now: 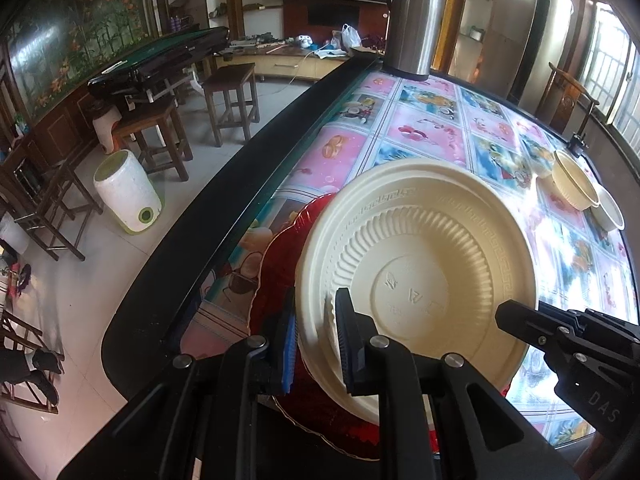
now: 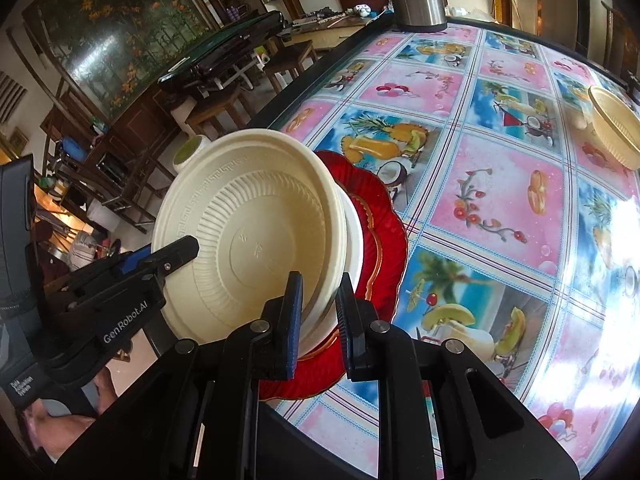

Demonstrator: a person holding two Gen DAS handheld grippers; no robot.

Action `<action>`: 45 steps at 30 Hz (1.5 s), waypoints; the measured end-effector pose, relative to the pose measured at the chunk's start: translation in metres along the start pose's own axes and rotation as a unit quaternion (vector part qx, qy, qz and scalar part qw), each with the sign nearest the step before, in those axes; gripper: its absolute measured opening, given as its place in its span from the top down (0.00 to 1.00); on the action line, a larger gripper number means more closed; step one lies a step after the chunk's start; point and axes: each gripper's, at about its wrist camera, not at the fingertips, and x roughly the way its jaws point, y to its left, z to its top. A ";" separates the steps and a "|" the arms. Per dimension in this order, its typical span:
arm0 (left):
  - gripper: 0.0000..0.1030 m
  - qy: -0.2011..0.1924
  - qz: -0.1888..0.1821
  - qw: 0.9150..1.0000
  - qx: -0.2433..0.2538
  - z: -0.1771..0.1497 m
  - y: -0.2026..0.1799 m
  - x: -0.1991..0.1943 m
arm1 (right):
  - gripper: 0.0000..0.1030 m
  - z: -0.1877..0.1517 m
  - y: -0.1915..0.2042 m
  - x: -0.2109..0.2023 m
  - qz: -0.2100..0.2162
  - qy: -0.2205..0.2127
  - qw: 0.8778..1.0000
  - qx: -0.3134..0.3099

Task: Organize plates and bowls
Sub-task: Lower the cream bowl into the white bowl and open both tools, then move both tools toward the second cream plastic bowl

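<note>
1. Left hand-held gripper [image 1: 316,340]: jaws narrow, clamped on the rim of the cream bowl [image 1: 416,276]. One finger sits outside the wall, the other inside the rim.

2. Right hand-held gripper [image 2: 318,320]: jaws narrow, gripping the rim on the opp. side of the same bowl. In the left wrist view its black finger shows at the bowl's right edge; in the right wrist view the left unit shows at the bowl's left edge, marked "GenRobot.AI".

3. Cream bowl: ribbed wall, embossed rim band, embossed marks on the base. Tilted, mouth toward both cams. Seated in or on at least one more pale bowl [image 2: 352,236] beneath; exact count of the stack cannot be read.

4. Red plate [image 2: 384,240]: scalloped, gilt-edged, lying on the counter [image 2: 500,184] near its front-left edge, under the bowl stack. Whether the lowest bowl touches the plate cannot be told.

5. Far bowls [image 1: 576,184]: cream, at the far right of the counter, well apart from the stack. Left wrist view shows two overlapping, tilted.

6. Counter: covered w/ glossy fruit-and-drink print cloth, dark rim.

7. Steel kettle [image 1: 412,24]: upright at the far edge of the counter.

8. Floor beyond counter: wooden stools [image 1: 232,100], white drum w/ green lid [image 1: 126,192].
</note>
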 end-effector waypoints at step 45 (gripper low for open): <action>0.34 -0.059 -0.084 0.987 0.126 0.027 -0.196 -0.012 | 0.68 -0.015 -0.167 -0.117 -0.113 -0.109 0.975 0.156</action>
